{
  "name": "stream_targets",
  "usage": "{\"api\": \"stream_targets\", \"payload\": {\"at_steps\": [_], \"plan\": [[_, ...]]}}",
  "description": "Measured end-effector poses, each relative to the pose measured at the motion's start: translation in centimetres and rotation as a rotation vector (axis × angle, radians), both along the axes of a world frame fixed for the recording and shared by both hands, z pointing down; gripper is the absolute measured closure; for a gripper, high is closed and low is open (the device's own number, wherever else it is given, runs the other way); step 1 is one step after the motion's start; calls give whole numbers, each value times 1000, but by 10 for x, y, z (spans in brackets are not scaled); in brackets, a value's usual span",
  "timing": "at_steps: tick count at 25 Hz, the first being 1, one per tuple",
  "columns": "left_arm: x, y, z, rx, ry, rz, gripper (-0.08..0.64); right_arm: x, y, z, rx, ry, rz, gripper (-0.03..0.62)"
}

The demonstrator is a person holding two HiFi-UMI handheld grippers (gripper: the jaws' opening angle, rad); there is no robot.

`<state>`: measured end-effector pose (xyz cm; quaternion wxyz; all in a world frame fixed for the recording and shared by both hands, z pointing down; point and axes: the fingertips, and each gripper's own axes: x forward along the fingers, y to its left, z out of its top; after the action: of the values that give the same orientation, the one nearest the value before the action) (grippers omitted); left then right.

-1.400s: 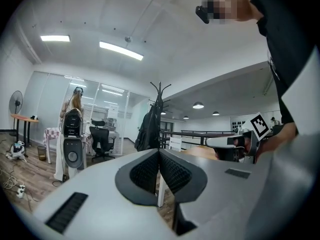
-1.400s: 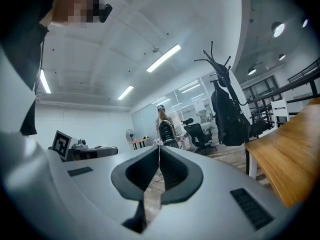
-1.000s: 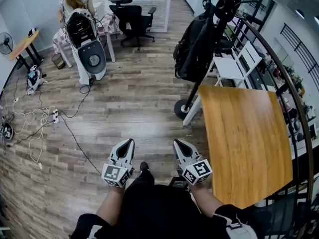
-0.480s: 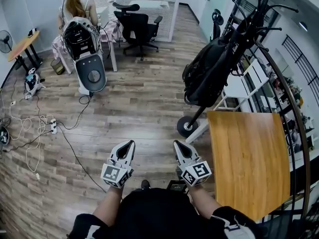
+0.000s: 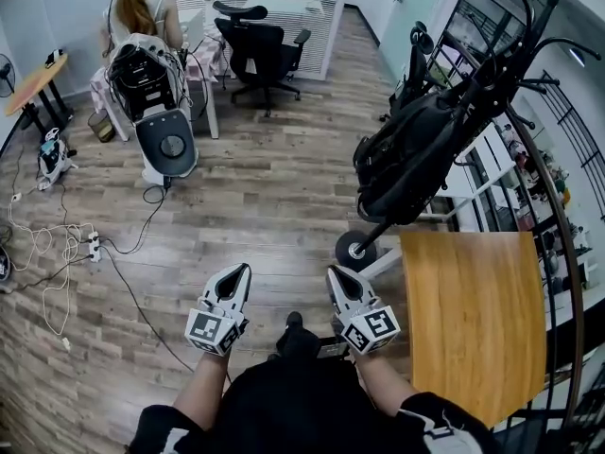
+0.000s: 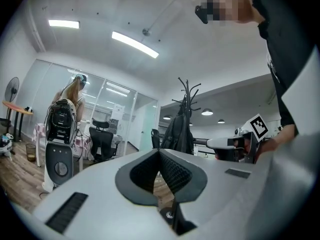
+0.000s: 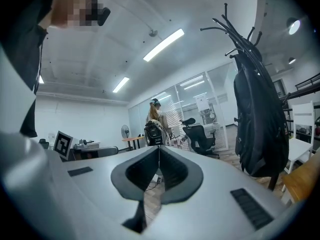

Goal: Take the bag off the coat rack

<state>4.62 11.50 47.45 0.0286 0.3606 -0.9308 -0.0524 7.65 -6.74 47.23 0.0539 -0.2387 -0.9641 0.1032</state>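
A black backpack (image 5: 406, 164) hangs on a black coat rack (image 5: 499, 72) at the right of the head view; the rack's round base (image 5: 356, 251) stands on the wood floor. The same backpack (image 7: 258, 126) shows large at the right of the right gripper view and the backpack (image 6: 178, 134) shows small straight ahead in the left gripper view. My left gripper (image 5: 243, 272) and right gripper (image 5: 337, 274) are held low near my body, both shut and empty, well short of the bag.
A wooden table (image 5: 473, 320) stands at my right beside the rack. A curved black railing (image 5: 558, 244) runs behind it. A seated person (image 5: 132, 12), a white machine (image 5: 156, 93), an office chair (image 5: 260, 50) and floor cables (image 5: 66, 253) lie at the left and far side.
The view has swung and come nearer: the rack and backpack now show more fully at the upper right, and the table has slid lower right. Both grippers stay shut in the same spot.
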Motion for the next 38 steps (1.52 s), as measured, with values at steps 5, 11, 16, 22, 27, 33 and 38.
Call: {"api": "stream_targets", "payload": {"at_steps": [5, 11, 16, 22, 27, 33, 38], "plan": [[-45, 3, 1, 30, -4, -4, 545, -43, -1, 7, -11, 11, -6, 560], [-122, -2, -1, 22, 6, -17, 545, -129, -5, 13, -41, 20, -18, 560], [-201, -9, -11, 7, 16, -24, 545, -211, -13, -4, -74, -19, -37, 560], [-272, -31, -37, 42, -59, 26, 545, -288, -21, -16, -6, -112, -47, 560], [-321, -53, -44, 18, -95, 49, 545, -330, -33, -31, 22, -164, -39, 560], [-368, -70, -45, 45, -85, 72, 545, -359, -56, -39, -18, -181, -4, 560], [-405, -90, -50, 109, -100, 174, 546, -373, -67, -40, 7, -197, 39, 561]]}}
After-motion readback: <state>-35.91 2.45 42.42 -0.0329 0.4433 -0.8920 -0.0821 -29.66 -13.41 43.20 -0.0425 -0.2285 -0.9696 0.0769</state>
